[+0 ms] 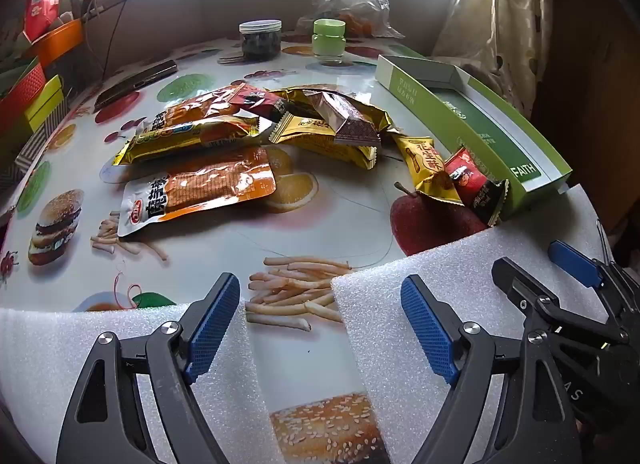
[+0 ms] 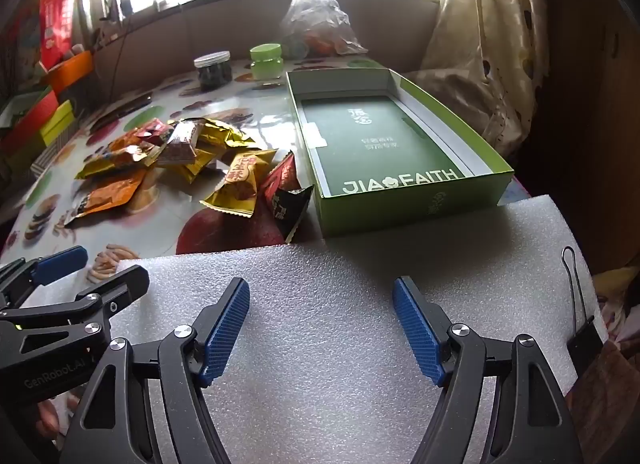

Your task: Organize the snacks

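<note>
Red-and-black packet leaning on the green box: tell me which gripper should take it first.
Probably the right gripper: open and empty, it faces the green box, with the red-and-black packet just left of it. The left gripper, also open, faces the main pile.

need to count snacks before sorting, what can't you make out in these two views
- Snack pile, both views: lower packets covered by upper ones, count unclear.
- Clear bag, both views: crinkled plastic and glare blur its contents.
- Dark jar, both views: contents too small.
- Green box, left wrist view: interior mostly hidden by its wall.
</note>
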### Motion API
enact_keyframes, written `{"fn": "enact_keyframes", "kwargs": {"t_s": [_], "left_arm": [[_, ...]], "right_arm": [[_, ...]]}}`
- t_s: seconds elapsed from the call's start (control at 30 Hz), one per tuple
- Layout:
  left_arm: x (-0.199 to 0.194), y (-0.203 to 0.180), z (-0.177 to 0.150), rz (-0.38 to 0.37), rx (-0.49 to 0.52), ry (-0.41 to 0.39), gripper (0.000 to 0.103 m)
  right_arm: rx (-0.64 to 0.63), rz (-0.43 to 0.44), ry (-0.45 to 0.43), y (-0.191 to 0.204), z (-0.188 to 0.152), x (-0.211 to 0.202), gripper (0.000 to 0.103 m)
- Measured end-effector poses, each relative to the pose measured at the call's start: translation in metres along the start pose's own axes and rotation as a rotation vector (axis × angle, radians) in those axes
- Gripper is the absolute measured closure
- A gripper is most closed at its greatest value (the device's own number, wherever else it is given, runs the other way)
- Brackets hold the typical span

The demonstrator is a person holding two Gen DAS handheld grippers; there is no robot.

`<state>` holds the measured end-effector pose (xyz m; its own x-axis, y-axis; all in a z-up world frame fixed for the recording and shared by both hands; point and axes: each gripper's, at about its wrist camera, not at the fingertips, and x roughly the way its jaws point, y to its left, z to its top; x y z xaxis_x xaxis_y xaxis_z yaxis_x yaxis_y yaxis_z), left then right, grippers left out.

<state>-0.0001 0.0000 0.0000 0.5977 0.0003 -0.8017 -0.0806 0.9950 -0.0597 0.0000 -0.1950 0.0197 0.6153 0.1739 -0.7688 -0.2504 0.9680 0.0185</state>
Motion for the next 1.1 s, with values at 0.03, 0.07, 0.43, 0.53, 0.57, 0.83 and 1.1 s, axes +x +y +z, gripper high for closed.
{"fn": "enact_keyframes", "kwargs": {"t_s": [0.03,0.07,0.43,0.53,0.57,0.83,1.1], "left_arm": [[0.0,0.0,0.0,0.0,-0.001,0.001,0.02],[0.0001,0.0001,0.0,-0.003,-0.002,0.003,0.02],[-0.0031,0.0048,-0.001,-0.05,-0.045,-0.011,0.02],[-0.0039,0.0061,-0.0026,-0.059,-0.051,-0.016,0.02],[-0.0027,0.008,-0.0004,-0.061,-0.051,-0.016,0.02],[-0.0029,0.009,0.0003,-0.058,-0.043,-0.014,0.02],[-0.0033,0.0086,-0.0004,-0.055,-0.037,-0.016,0.02]], "right_arm": [[0.0,0.0,-0.001,0.0,-0.0001,-0.0001,0.028],[-0.001,0.0,-0.001,-0.0001,-0.0002,-0.0002,0.028],[0.0,0.001,-0.005,0.0005,-0.0001,0.0002,0.028],[0.0,0.0,-0.008,0.0006,-0.0007,0.0007,0.028],[0.0,0.0,-0.008,0.0006,-0.0008,0.0009,0.028],[0.002,-0.007,-0.005,-0.0008,0.0011,-0.0018,0.028],[0.001,-0.007,-0.008,-0.0001,-0.0004,-0.0014,0.028]]}}
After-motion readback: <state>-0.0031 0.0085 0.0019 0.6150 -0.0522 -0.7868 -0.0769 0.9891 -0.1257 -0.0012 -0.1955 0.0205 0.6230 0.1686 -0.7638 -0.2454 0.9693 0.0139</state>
